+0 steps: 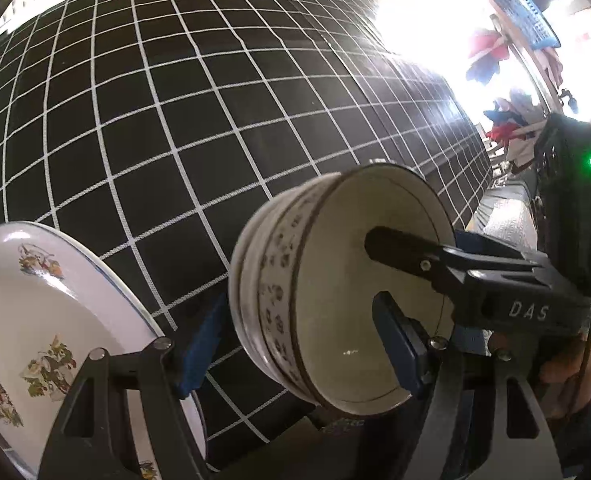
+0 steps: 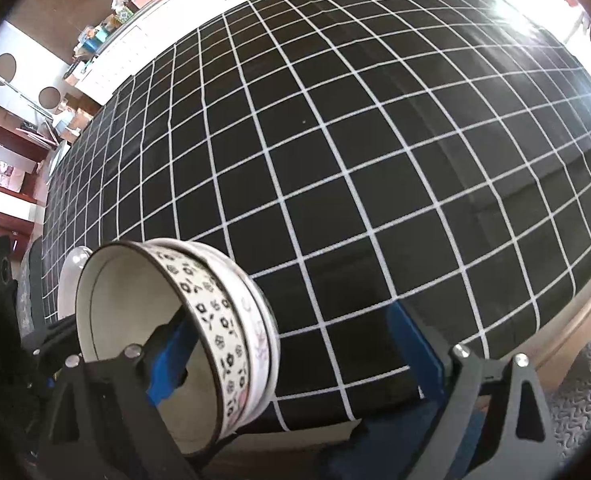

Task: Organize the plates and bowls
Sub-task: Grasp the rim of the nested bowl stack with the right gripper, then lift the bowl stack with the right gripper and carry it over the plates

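Bowls (image 1: 279, 280) sat nested in one stack at the near edge of the desk (image 1: 215, 120), at least two deep judging by the banded walls, mouths up. A plate (image 1: 35, 300) with flower prints lay just beside them toward the desk's near left corner. Whether more plates lay under it could not be told. No other dish showed anywhere on the checked cloth in either view.

The left gripper (image 1: 299, 344) stood with its fingers wide. One blue pad was just outside the stack's wall and the other hung inside the top bowl, so the wall was between them but not pinched. The right gripper (image 2: 291, 356) was also spread wide, with one finger down inside the same bowl and the other well clear over the cloth. Neither gripper held anything.

Stacking the bowls looked finished, and the stack seemed to rest on the desk, though its foot was hidden. As far as could be judged, most of the sorting was done. What might remain was withdrawing both grippers without dragging the top bowl, and perhaps squaring the stack and plate side by side.
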The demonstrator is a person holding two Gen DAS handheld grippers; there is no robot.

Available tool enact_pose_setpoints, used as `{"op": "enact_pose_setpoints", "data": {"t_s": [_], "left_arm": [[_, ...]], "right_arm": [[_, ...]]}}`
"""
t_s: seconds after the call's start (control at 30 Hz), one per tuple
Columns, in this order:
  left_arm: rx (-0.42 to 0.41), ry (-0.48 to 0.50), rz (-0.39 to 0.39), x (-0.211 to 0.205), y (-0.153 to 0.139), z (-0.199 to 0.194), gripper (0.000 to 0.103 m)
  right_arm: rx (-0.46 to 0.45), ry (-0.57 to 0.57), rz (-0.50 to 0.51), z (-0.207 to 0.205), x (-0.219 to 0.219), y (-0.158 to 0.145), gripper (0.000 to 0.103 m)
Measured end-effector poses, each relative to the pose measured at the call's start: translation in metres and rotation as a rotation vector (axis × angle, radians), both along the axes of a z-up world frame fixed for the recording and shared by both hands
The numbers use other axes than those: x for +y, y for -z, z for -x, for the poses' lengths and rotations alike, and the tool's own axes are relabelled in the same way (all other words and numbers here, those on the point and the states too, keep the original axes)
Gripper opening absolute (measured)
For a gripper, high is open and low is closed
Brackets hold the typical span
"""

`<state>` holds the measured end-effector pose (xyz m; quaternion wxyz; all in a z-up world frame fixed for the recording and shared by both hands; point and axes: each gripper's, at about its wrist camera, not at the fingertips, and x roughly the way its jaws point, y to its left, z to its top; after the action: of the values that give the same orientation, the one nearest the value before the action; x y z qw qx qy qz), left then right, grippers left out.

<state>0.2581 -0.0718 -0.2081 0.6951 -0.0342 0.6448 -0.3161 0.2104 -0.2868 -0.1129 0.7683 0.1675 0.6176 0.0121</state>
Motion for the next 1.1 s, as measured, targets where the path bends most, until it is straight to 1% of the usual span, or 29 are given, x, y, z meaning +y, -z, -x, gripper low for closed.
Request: {"op": "enact_pose_setpoints", "data": {"t_s": [0.27,0.43,0.6,0.7,0.77,0.87,0.93,0.97,1.1], "left_arm": [[-0.006,0.007,-0.018,-0.008,0.002,0.000,0.072],[0.003,0.007,-0.032,-0.010,0.005,-0.001,0.072],[-0.024,0.027,-0.066,-0.026,0.007,0.000,0.072],[-0.032,0.027,-0.079,-0.033,0.008,0.001,0.072],[-0.032,0.021,-0.091,-0.037,0.009,0.001,0.072],[-0.025,0.008,-0.101,-0.043,0.010,-0.001,0.072],[-0.028,0.009,-0.109,-0.047,0.011,0.000,0.072],[-0.031,0.003,-0.111,-0.049,0.011,0.002,0.073],[-0.032,-0.005,-0.116,-0.053,0.011,0.007,0.074]], "right_arm": [[0.024,-0.014,-0.030,0.006,0.001,0.008,0.095],[0.046,0.002,-0.076,0.011,-0.008,0.014,0.095],[0.049,0.023,-0.089,0.015,-0.017,0.014,0.094],[0.041,0.029,-0.102,0.016,-0.017,0.013,0.088],[0.048,0.034,-0.131,0.015,-0.017,0.013,0.083],[0.096,0.057,-0.249,0.015,-0.015,0.022,0.076],[0.116,0.086,-0.319,0.019,-0.017,0.027,0.074],[0.118,0.094,-0.325,0.021,-0.017,0.028,0.072],[0.115,0.114,-0.291,0.026,-0.016,0.023,0.072]]}}
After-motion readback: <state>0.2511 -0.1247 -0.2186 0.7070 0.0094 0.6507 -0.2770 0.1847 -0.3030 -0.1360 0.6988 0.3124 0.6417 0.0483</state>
